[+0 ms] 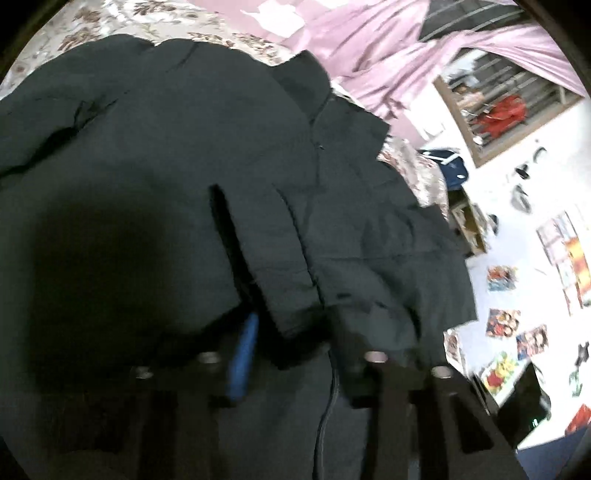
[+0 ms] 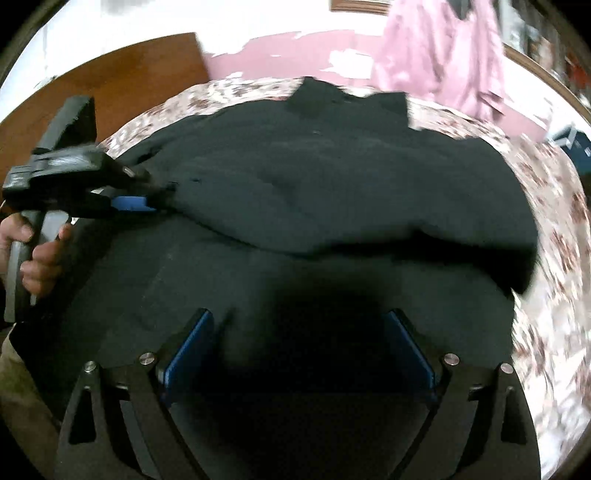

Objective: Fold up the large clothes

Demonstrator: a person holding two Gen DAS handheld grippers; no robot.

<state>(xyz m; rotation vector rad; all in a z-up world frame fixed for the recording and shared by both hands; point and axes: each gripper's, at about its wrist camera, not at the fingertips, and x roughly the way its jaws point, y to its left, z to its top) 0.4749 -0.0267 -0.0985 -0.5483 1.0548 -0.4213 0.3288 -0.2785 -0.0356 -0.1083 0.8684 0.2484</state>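
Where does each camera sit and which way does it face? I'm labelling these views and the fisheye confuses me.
Left wrist: on the left gripper, angled down along its fingers at the black garment; its jaws are nearly closed on a fold of cloth.
Right wrist: on the right gripper, angled down across the same garment; its open jaws show, plus the left gripper and the hand holding it.
Shared: the garment, floral bedspread and pink curtain.

A floral bedsheet (image 1: 110, 14) lies beneath pink curtains (image 1: 369, 33) and wall posters (image 1: 502, 321).
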